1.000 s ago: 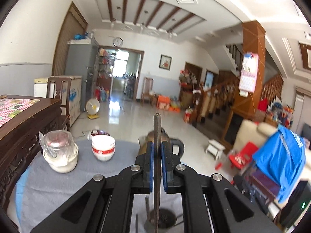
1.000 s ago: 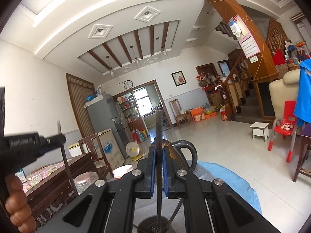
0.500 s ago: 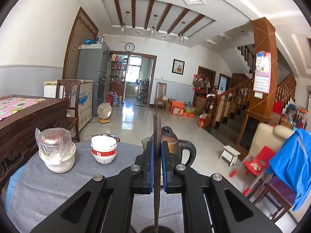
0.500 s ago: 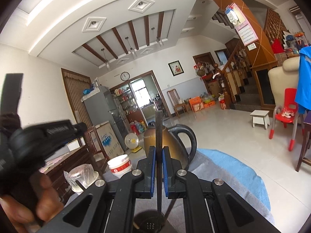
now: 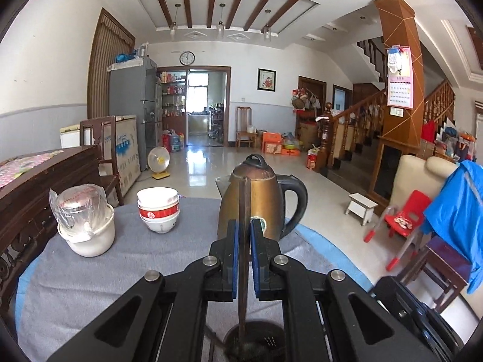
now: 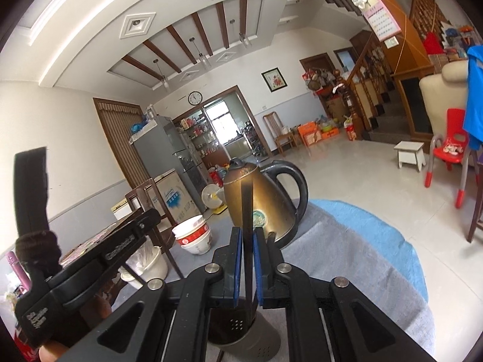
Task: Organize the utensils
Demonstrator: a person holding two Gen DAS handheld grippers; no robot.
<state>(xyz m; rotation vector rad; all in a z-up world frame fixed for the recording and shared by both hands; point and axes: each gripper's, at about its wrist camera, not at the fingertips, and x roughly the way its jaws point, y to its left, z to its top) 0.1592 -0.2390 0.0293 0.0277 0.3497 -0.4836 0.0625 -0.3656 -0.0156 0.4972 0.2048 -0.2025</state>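
My left gripper (image 5: 244,235) is shut on a thin dark utensil (image 5: 244,205) that stands upright, its lower end inside a round dark holder (image 5: 255,342) just below the jaws. My right gripper (image 6: 247,242) is shut on another thin dark utensil (image 6: 247,208), also upright, its lower end in the grey perforated holder (image 6: 241,335). The left gripper's body (image 6: 90,259) shows at the left of the right wrist view, close beside the right one.
A brass kettle (image 5: 256,202) with a black handle stands just behind the holder on the grey cloth (image 5: 75,286). Stacked red-and-white bowls (image 5: 158,208) and a white pot holding a plastic-wrapped jar (image 5: 86,226) stand to the left. A dark wooden cabinet (image 5: 36,187) borders the left side.
Both grippers have come lower, so each utensil's tip now stands in the holder. The left gripper has moved closer to the right one.
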